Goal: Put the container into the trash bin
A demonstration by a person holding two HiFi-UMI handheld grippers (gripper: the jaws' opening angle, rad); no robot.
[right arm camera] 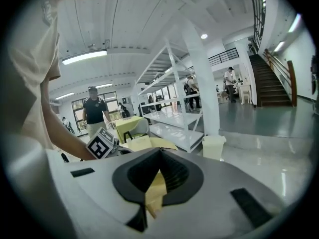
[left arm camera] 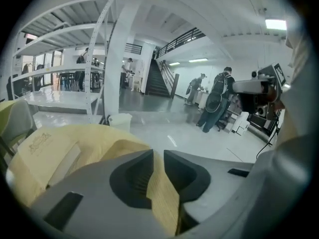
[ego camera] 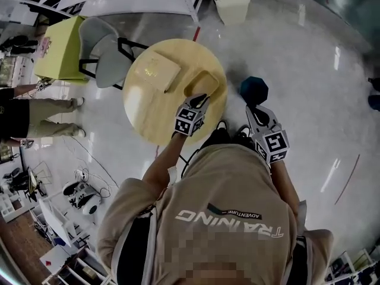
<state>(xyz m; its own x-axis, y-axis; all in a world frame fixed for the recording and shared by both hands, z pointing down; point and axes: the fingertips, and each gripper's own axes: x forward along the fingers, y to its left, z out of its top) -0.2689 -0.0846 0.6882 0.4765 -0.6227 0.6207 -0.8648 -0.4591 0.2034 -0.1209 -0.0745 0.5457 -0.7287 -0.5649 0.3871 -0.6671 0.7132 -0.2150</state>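
A kraft-brown container (ego camera: 205, 83) lies on the round yellow table (ego camera: 142, 120), at its near right part. My left gripper (ego camera: 202, 98) hovers at that container's near edge. In the left gripper view its jaws (left arm camera: 158, 153) stand a little apart, open, with the container's rim (left arm camera: 117, 151) just beyond them and nothing pressed between the pads. A flat lidded box (ego camera: 155, 71) lies further back on the table. My right gripper (ego camera: 250, 108) hangs off the table's right side, tips together, holding nothing (right arm camera: 159, 152). The white trash bin (ego camera: 233, 3) stands on the floor beyond the table.
A dark teal stool (ego camera: 254, 89) stands right of the table, close to my right gripper. A grey chair (ego camera: 104, 49) and a yellow-green table (ego camera: 62, 46) are at the back left. A person (ego camera: 35, 114) stands at the left. White shelving (right arm camera: 169, 118) lies behind.
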